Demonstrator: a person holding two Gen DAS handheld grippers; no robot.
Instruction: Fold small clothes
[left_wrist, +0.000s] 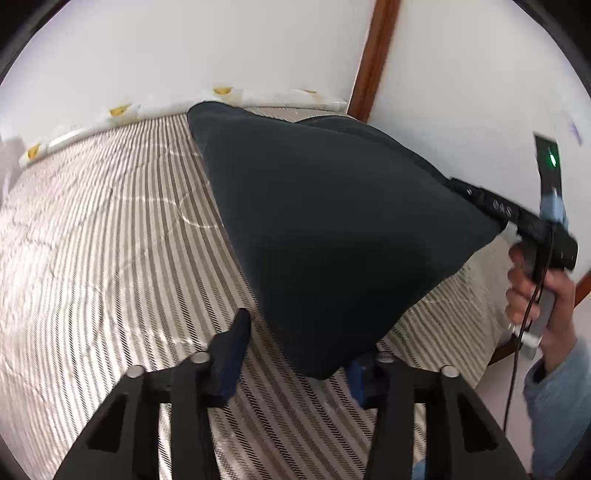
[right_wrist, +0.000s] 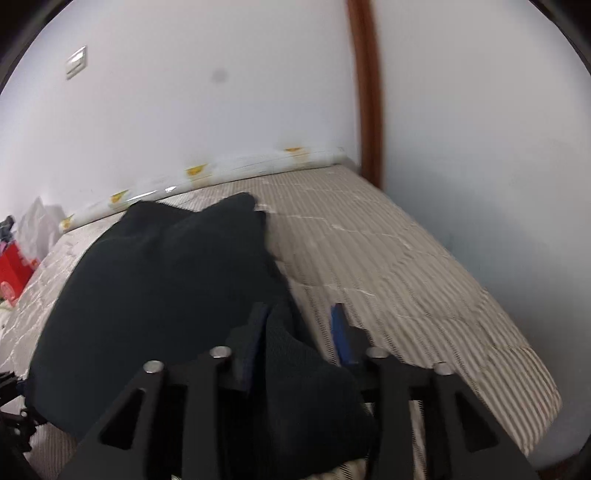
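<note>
A dark navy garment (left_wrist: 332, 229) is raised off the striped bed like a tent; its far corner rests on the cover. Its low corner hangs between the fingers of my left gripper (left_wrist: 299, 354), which stands open: the left finger (left_wrist: 232, 354) is clear of the cloth and the right finger is mostly hidden behind it. At the right, my right gripper (left_wrist: 502, 227) meets the garment's other corner. In the right wrist view the garment (right_wrist: 166, 295) bunches between the fingers of my right gripper (right_wrist: 297, 328). It lies against the left finger, with a strip of bed showing beside the blue right finger (right_wrist: 341, 332).
The striped bed cover (left_wrist: 92, 240) fills the foreground. A rolled white mat with yellow prints (left_wrist: 258, 98) lies along the far wall, next to a brown wooden frame (left_wrist: 373, 55). A person's hand (left_wrist: 546, 295) in a blue sleeve holds the right gripper. A red box (right_wrist: 13, 269) sits far left.
</note>
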